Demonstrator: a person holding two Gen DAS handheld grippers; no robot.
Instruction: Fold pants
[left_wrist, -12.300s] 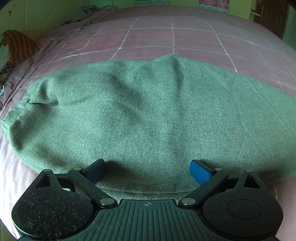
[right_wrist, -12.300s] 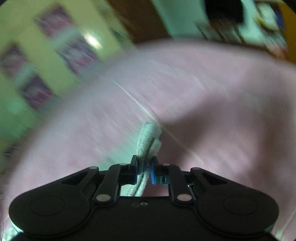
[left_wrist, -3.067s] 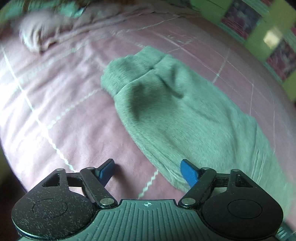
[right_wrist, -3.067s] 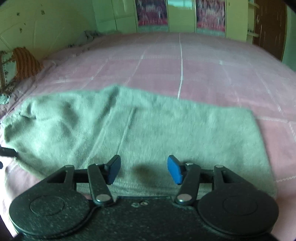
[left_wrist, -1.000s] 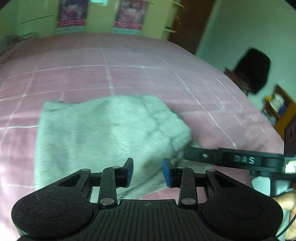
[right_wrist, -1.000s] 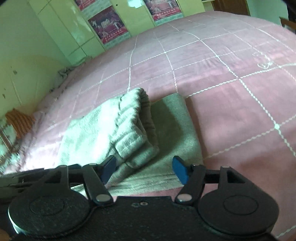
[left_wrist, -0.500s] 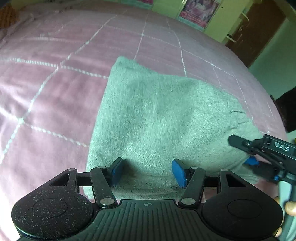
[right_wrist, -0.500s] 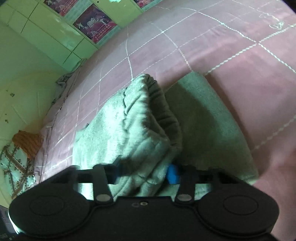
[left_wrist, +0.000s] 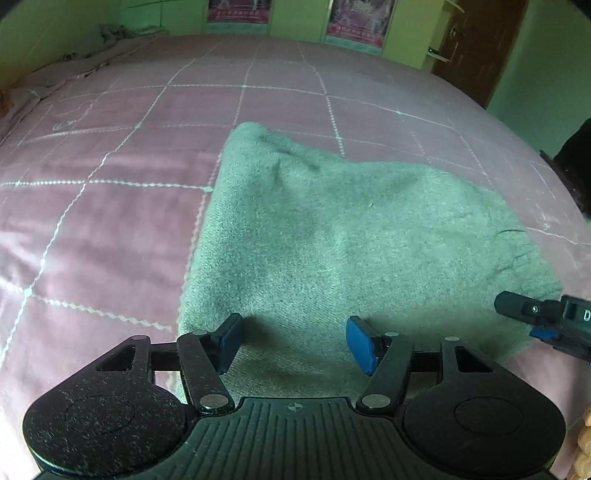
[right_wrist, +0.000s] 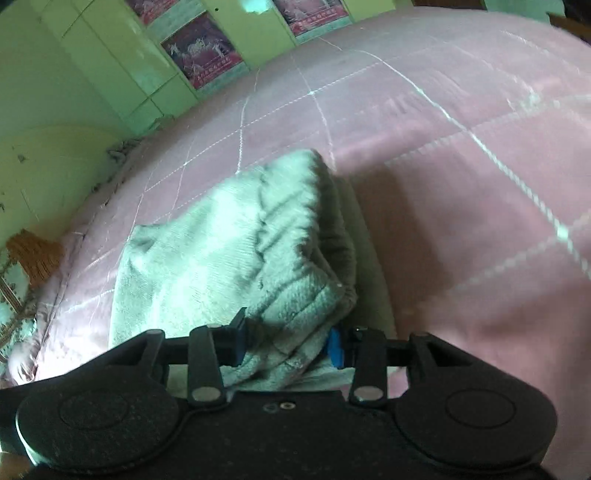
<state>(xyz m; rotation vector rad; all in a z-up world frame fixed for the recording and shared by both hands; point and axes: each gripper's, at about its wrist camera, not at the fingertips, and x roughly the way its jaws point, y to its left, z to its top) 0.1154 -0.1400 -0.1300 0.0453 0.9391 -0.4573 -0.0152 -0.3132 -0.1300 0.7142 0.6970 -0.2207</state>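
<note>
Your right hand-held gripper just clamped the pants waistband; left hand-held gripper opening, empty, over the near edge. Fold nearly done.

I am working in a bedroom of a home. A wide bed is filling most of what I am seeing, and it is wearing a pink cover crossed by a grid of pale stitched lines. Green walls are standing round it. Past the bed's far edge, light green cupboard doors are carrying pink posters, and a dark wooden door is showing beyond the far right corner. Crumpled bedding is lying at the far left corner of the bed, and an orange patterned cloth is sitting by the bed's left edge.
</note>
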